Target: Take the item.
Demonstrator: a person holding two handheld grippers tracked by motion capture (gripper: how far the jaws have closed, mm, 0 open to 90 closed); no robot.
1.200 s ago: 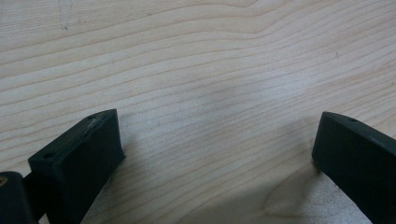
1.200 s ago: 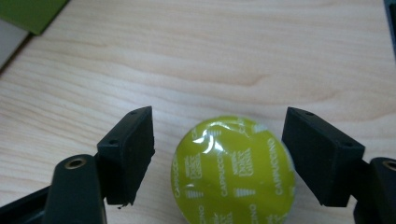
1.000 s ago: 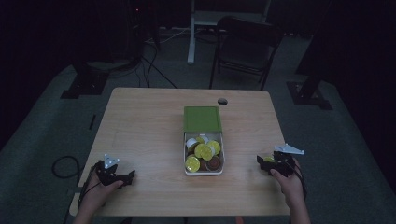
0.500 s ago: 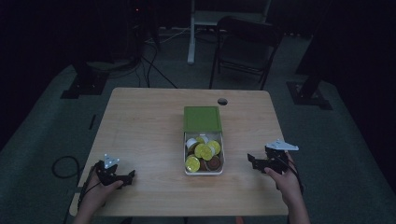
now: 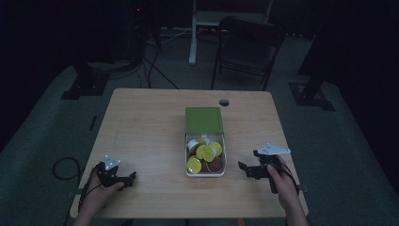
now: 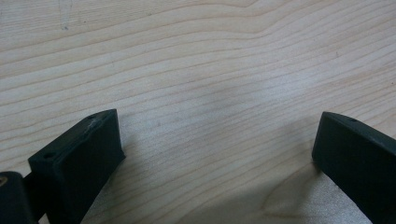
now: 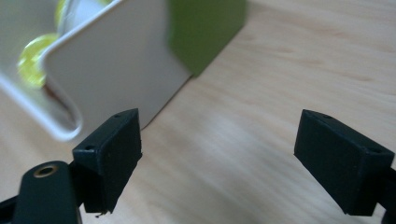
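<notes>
A white box (image 5: 205, 173) sits mid-table, holding several yellow and brown round capsules (image 5: 205, 152). Its green lid (image 5: 203, 119) is slid back over the far half. My right gripper (image 5: 245, 168) is open, just right of the box near the front edge, jaws pointing at it. In the right gripper view the box's white wall (image 7: 112, 65) and the green lid (image 7: 205, 28) stand close ahead, with nothing between the jaws of my right gripper (image 7: 218, 154). My left gripper (image 5: 128, 178) rests open at the front left corner, over bare wood (image 6: 205, 93).
The wooden table (image 5: 141, 127) has a round cable hole (image 5: 224, 102) behind the box. A dark folding chair (image 5: 247, 44) and stands with cables are on the floor beyond the far edge. A cable (image 5: 63, 165) loops off the table's left side.
My right gripper has moved left toward the box. The left gripper has stayed in place.
</notes>
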